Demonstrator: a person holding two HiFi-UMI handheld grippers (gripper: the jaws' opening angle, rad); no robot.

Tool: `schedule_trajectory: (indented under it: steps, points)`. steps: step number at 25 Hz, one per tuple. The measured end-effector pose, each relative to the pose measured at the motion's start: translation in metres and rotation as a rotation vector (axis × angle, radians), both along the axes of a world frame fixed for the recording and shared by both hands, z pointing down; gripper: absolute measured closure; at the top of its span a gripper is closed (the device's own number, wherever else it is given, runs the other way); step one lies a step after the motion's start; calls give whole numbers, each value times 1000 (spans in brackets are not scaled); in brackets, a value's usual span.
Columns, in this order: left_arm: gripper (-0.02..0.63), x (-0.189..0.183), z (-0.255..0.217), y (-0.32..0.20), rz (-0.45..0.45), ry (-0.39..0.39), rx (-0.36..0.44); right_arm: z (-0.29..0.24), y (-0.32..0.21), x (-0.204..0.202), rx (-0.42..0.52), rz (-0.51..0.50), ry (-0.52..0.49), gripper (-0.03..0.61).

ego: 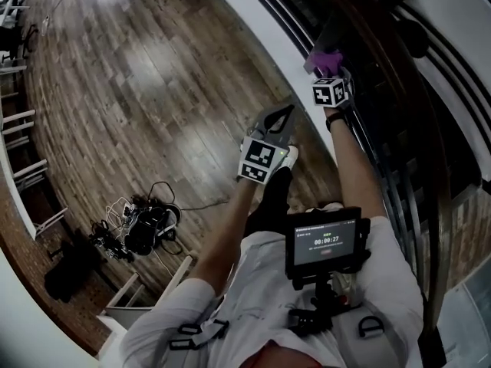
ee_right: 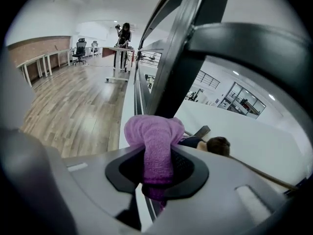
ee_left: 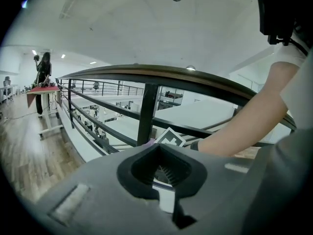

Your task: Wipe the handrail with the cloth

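Right gripper (ee_right: 157,173), pinching the purple cloth (ee_right: 154,133), sat just below the handrail (ee_right: 254,45) arcing across upper right; left gripper (ee_left: 161,173), closed and empty, farther off.

Not much to read here, honestly. The only real text is on the little screen (ego: 326,241) strapped to your chest in the head view: a timer showing 00:00:27. There's a line of small print above it and a tiny red mark below, and both are too small to make out. Other than that, the left marker cube (ego: 261,159) and the right marker cube (ego: 331,92) carry black-and-white square patterns, no letters or digits on them. One of those patterns also peeks into the left gripper view, same deal, nothing readable.
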State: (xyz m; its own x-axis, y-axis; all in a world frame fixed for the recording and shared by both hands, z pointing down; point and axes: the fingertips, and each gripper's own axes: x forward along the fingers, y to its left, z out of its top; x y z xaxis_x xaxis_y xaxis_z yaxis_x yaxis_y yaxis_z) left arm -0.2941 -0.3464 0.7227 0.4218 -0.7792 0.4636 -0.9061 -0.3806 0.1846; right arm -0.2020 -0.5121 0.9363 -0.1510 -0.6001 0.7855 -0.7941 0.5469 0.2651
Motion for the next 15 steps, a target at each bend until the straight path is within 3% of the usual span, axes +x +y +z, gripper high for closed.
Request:
schedule_trajectory:
  steps: [4, 15]
  points:
    - [617, 3, -9, 1, 21, 2, -9, 4, -7, 9, -46, 62, -44, 489]
    - [615, 32, 1, 13, 91, 21, -34, 14, 22, 43, 7, 101, -29, 491]
